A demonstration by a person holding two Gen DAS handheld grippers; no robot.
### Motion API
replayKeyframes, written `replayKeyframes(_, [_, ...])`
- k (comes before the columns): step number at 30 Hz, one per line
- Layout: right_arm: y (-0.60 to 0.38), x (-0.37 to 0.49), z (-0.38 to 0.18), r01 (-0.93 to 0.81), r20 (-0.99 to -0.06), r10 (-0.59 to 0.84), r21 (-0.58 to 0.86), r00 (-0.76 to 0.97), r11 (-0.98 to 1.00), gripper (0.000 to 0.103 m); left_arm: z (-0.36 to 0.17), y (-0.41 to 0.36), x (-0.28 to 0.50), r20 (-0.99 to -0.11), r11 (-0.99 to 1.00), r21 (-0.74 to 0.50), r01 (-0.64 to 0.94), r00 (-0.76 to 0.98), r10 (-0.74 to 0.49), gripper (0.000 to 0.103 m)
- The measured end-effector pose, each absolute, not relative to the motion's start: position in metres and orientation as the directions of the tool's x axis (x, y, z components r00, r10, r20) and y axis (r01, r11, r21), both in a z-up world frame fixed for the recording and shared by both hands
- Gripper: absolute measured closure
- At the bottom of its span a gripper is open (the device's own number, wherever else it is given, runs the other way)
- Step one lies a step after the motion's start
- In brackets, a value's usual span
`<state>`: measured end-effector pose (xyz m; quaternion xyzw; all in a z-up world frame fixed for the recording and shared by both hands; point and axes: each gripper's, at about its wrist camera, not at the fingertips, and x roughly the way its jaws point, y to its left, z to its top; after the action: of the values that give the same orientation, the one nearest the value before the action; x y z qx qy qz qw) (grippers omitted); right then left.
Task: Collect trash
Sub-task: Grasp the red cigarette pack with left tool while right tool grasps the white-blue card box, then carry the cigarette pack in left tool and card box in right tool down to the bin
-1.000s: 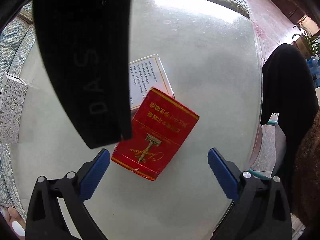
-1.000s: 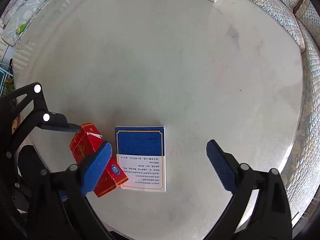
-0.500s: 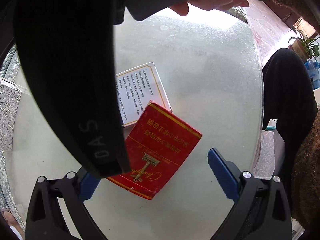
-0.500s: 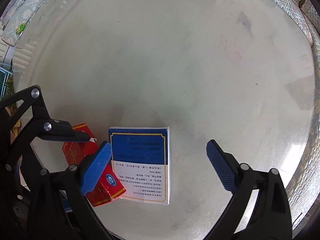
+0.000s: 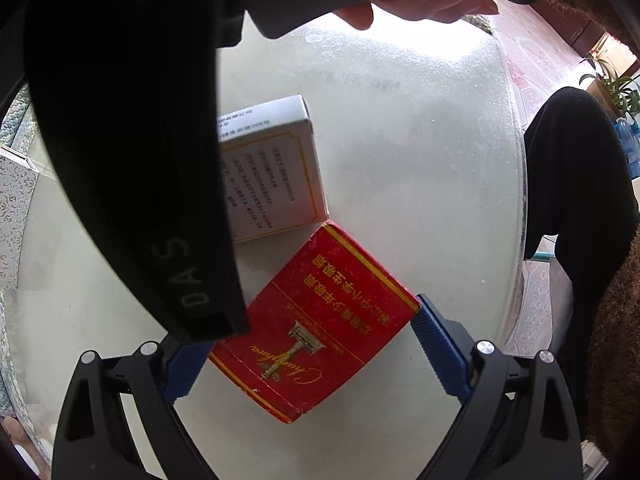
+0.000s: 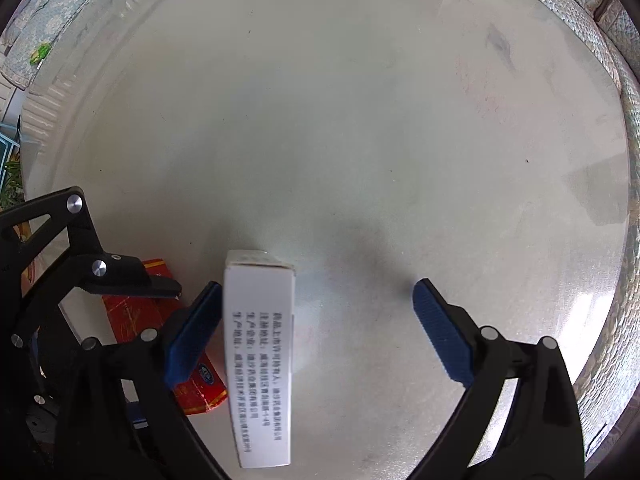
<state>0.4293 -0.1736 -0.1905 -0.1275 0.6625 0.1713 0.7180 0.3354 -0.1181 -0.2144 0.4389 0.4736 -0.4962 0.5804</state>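
Two boxes lie on the glass table point(image 6: 360, 120): one red box point(image 5: 316, 320) and one white box point(image 6: 258, 356), the white one tipped onto its edge. A patterned box point(image 5: 14, 208) sits at the table's far edge. The left gripper point(image 5: 308, 344) stands wide around the red box, its right pad touching a corner. The right gripper point(image 6: 316, 328) also stands wide, the white box against its left pad. The right gripper's black body blocks much of the left view.

We are reading "DAS" in pale letters on the black strap point(image 5: 176, 276); the red box point(image 5: 320, 332) is carrying gold script and Chinese characters, the white box point(image 6: 258, 360) blurred Chinese print.
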Motion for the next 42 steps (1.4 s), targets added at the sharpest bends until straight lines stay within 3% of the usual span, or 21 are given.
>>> replayKeyframes(1, [-0.174, 0.426, -0.191, -0.411, -0.995, 0.062, 0.027, 0.073, 0.911, 0.016, -0.214, -0.118, 0.336, -0.985, 0.136, 0.035, 0.99, 0.057, -0.164, 0.013])
replayKeyframes(4, [-0.181, 0.425, -0.185, -0.387, -0.995, 0.035, -0.003, 0.091, 0.922, 0.037, -0.214, -0.117, 0.341, -0.985, 0.191, -0.004, 0.982, 0.029, -0.17, 0.013])
replayKeyframes(6, [-0.188, 0.423, -0.182, -0.358, -0.995, 0.034, -0.001, 0.092, 0.934, 0.063, -0.214, -0.115, 0.343, -0.985, 0.215, -0.01, 0.976, 0.028, -0.171, 0.013])
replayKeyframes(10, [-0.196, 0.417, -0.18, -0.332, -0.995, 0.037, 0.006, 0.088, 0.943, 0.081, -0.215, -0.114, 0.341, -0.984, 0.254, 0.012, 0.967, 0.056, -0.168, 0.013])
replayKeyframes(21, [-0.21, 0.397, -0.157, -0.299, -0.993, 0.051, 0.016, 0.11, 0.954, 0.082, -0.207, -0.104, 0.343, -0.982, 0.397, 0.021, 0.917, 0.092, -0.162, 0.014])
replayKeyframes(34, [-0.204, 0.322, -0.086, -0.325, -0.978, 0.028, -0.043, 0.209, 0.945, 0.082, -0.136, -0.078, 0.309, -0.969, 0.452, 0.092, 0.887, 0.185, -0.165, 0.014])
replayKeyframes(42, [-0.167, 0.26, -0.076, -0.375, -0.964, 0.021, -0.084, 0.266, 0.923, 0.082, -0.101, -0.047, 0.263, -0.946, 0.588, 0.073, 0.806, 0.242, -0.214, 0.014])
